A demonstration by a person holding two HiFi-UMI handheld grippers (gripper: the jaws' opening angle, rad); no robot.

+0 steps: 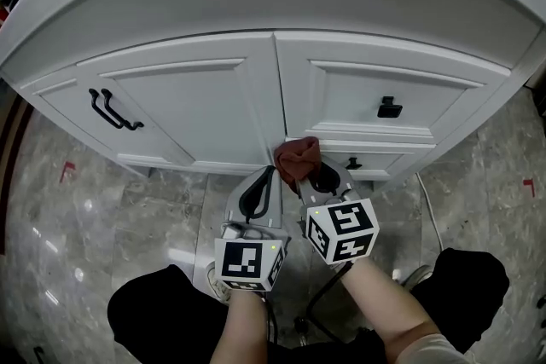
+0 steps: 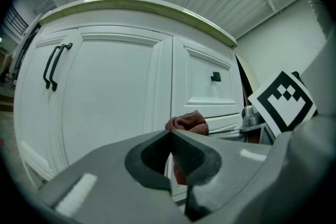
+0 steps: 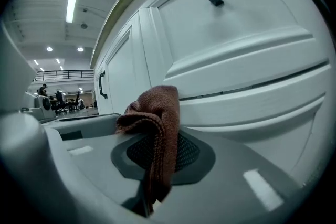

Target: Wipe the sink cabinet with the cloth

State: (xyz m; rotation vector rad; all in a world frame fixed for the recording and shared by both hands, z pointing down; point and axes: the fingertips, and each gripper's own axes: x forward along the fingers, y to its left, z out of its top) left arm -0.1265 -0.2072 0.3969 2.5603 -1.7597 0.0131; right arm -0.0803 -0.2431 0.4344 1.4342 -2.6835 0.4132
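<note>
A white sink cabinet (image 1: 213, 98) with a curved top fills the head view. A brown cloth (image 1: 297, 158) is pinched in my right gripper (image 1: 309, 170), which is shut on it; the cloth bunches against the cabinet face between the door and the drawers. In the right gripper view the cloth (image 3: 157, 128) hangs over the closed jaws, close to the lower drawer (image 3: 252, 92). My left gripper (image 1: 271, 172) is shut with nothing in it, just left of the cloth (image 2: 188, 122), facing the left door (image 2: 110, 97).
The left door carries a black bar handle (image 1: 113, 110). The upper right drawer has a black knob (image 1: 389, 106), and a smaller knob (image 1: 353, 164) sits below it. Grey marble floor (image 1: 102, 217) lies around. The person's knees (image 1: 162, 311) are at the bottom.
</note>
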